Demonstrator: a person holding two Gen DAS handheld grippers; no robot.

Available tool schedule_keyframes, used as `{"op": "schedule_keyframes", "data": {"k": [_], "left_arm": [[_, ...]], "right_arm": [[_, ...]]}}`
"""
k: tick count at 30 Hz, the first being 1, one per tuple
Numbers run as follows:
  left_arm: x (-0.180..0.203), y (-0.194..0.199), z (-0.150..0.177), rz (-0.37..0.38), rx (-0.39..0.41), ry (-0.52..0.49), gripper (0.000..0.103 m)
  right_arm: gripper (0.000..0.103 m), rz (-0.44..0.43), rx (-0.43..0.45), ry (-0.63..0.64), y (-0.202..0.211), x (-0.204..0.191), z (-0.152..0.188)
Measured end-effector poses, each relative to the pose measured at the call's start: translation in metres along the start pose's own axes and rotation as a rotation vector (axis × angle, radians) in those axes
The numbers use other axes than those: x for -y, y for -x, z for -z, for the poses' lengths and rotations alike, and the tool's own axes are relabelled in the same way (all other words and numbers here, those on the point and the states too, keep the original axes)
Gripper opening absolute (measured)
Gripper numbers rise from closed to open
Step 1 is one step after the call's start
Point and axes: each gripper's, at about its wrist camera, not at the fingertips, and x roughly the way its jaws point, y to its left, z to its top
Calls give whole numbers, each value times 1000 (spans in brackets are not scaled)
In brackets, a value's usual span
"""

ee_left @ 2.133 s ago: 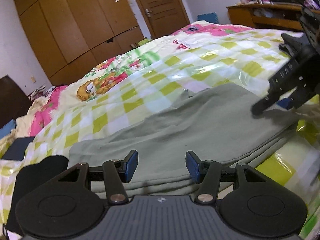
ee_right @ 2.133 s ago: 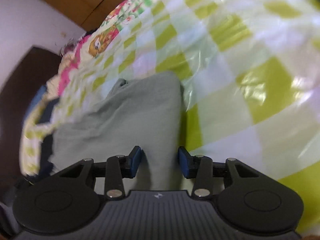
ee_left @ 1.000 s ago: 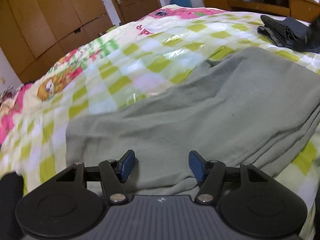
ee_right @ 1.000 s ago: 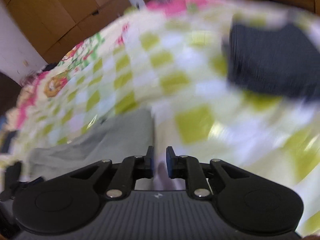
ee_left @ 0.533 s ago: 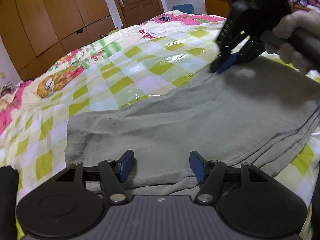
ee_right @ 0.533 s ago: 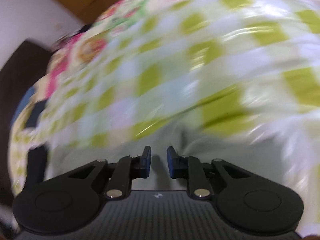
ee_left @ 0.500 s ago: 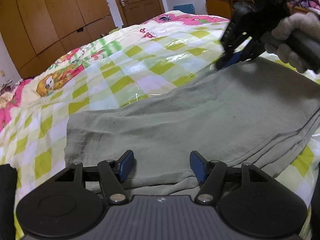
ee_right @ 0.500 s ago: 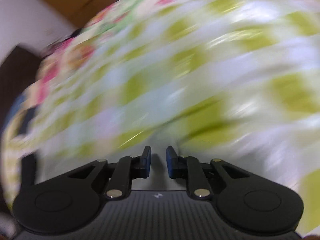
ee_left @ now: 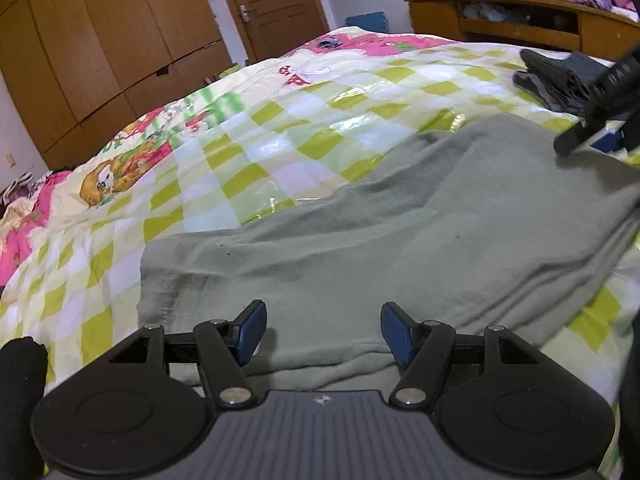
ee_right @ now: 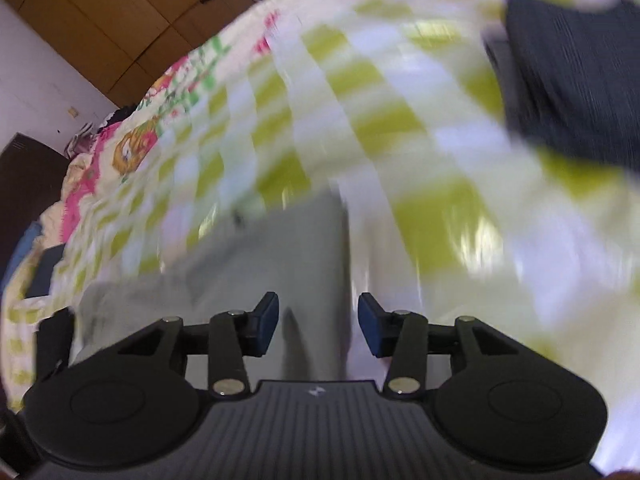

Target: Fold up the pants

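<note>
Grey-green pants (ee_left: 400, 232) lie folded in layers on the checked bed cover (ee_left: 280, 128). My left gripper (ee_left: 322, 332) stands open just above their near edge, nothing pinched between the blue pads. In the left wrist view my right gripper (ee_left: 592, 136) hovers over the far right corner of the pants. The right wrist view is blurred: the right gripper (ee_right: 318, 324) has its jaws opening, with the right edge of the pants (ee_right: 296, 248) below the gap and no cloth pressed by the pads.
A folded dark garment (ee_left: 560, 80) lies on the bed beyond the pants, also seen at upper right in the right wrist view (ee_right: 576, 80). Wooden wardrobes (ee_left: 100, 40), a door and a wooden headboard shelf (ee_left: 520, 20) stand behind the bed.
My right gripper swung from the far middle of the pants down to their far right corner, and its jaws went from nearly shut to open. The left gripper stayed put.
</note>
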Motion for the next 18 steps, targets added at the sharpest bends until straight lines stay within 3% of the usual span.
{"op": "schedule_keyframes", "data": {"k": [4, 6, 9, 11, 12, 15, 18], "left_arm": [[4, 6, -1, -22, 0, -24, 76], [5, 8, -2, -31, -1, -30, 76], [5, 5, -5, -43, -7, -30, 76], [6, 8, -9, -37, 14, -11, 76], [7, 12, -13, -32, 36, -2, 76], [14, 14, -27, -52, 103, -28, 76], [23, -7, -40, -75, 120, -56, 76]], "right_arm": [[50, -111, 15, -79, -2, 1, 1], [43, -207, 17, -81, -2, -6, -2], [36, -174, -20, -92, -18, -6, 0], [12, -149, -81, -161, -36, 1, 6], [6, -150, -78, -172, -35, 1, 8], [4, -201, -17, -209, -17, 0, 6], [4, -189, 9, -194, -6, -1, 3]]}}
